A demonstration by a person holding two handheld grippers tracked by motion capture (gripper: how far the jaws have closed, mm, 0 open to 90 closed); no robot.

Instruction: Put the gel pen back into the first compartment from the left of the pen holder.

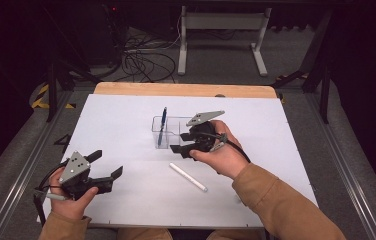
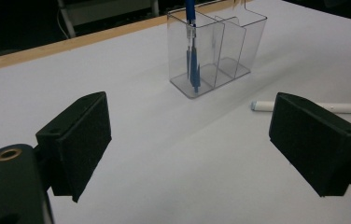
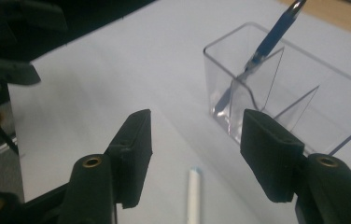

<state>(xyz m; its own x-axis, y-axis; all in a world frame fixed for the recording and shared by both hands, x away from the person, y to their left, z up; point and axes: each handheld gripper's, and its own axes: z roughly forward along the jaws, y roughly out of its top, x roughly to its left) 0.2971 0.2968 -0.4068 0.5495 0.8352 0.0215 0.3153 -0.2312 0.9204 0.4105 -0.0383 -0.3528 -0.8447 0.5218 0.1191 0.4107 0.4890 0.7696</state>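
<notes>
Blue pen (image 1: 163,126) already upright in end compartment of clear holder (image 1: 172,132); white pen (image 1: 188,176) left lying on desk (image 1: 126,120), right gripper (image 1: 182,149) above its tip, jaws part-open, empty; left gripper (image 1: 107,169) idle, jaws wide.

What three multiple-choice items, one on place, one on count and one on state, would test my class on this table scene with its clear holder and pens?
1. Where does the blue pen stand?
A. in an end compartment of the clear holder
B. flat on the table
C. in the left gripper

2. How many compartments does the clear holder have?
A. one
B. three
C. six

3. How is the white pen?
A. clamped in a gripper
B. lying loose on the white table
C. upright in the holder

Key: 1 A, the left gripper view shows it leaning inside an end section; 2 B, two dividers show; 3 B, it lies flat below the open right gripper.
</notes>
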